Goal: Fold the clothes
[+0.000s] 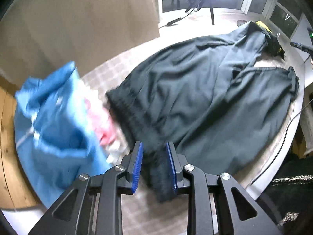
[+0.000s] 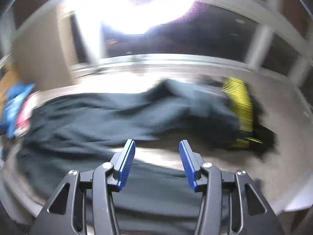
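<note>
- Dark green-grey fabric, a large garment [image 1: 205, 98], lies spread across the counter [image 1: 121, 64], filling the middle and right of the left wrist view.
- Its ribbed dark edge [image 1: 160, 176] sits between the blue pads of the left hand-held gripper [image 1: 154, 168] at the bottom centre; the jaws stand narrowly apart, and whether the pads press the cloth I cannot tell.
- A blue garment [image 1: 52, 129] and pink cloth [image 1: 103, 125] lie at the left.
- The right hand-held gripper [image 2: 157, 162] is about half open with nothing between its pads, above the blurred garment.
- A yellow patch [image 2: 238, 105] shows at the right.
</note>
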Tool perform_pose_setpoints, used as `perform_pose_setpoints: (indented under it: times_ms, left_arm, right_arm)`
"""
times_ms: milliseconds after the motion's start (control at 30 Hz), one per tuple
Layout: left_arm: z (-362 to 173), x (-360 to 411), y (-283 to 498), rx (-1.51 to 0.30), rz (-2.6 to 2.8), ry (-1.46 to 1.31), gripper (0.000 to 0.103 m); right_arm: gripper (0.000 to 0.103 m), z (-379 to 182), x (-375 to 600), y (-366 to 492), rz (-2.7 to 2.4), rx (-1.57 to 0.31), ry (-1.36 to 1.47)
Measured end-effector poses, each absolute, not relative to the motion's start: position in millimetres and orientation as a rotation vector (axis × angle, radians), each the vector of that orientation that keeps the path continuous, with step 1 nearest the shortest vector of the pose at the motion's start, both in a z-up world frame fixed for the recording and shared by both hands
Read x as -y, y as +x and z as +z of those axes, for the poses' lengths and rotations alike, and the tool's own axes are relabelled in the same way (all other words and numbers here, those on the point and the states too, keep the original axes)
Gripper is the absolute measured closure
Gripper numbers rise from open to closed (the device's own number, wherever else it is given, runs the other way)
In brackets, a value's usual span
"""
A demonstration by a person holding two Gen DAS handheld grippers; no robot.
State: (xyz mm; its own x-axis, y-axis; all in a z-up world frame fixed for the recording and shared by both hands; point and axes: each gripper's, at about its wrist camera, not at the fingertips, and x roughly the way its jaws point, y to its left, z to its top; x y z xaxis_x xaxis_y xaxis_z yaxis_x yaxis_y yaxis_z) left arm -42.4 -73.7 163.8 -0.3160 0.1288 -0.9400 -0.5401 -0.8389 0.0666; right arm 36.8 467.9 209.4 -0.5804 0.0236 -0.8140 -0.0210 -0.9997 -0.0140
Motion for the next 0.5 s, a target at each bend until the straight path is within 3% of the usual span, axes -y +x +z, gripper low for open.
perform_pose_setpoints:
  times_ms: [200, 400, 500]
  left_arm:
    - [163.9, -6.7, -68.0, -0.464, 2.201, -1.494, 0.079]
    - [146.3, -63.1, -95.3, -0.472, 2.177, -1.547, 0.079]
    - [139.6, -70.9, -105.1, -0.479, 2.175, -1.577, 0.079]
  right_arm:
    - [0.056, 140.5, -558.4, 13.0, 2.697, -0.202, -1.438]
    - [0.049, 90.8, -522.1, -27.5, 2.715, 0.112, -1.511]
    - [0.049, 75.6, -510.3, -43.0, 2.616, 0.374, -1.445]
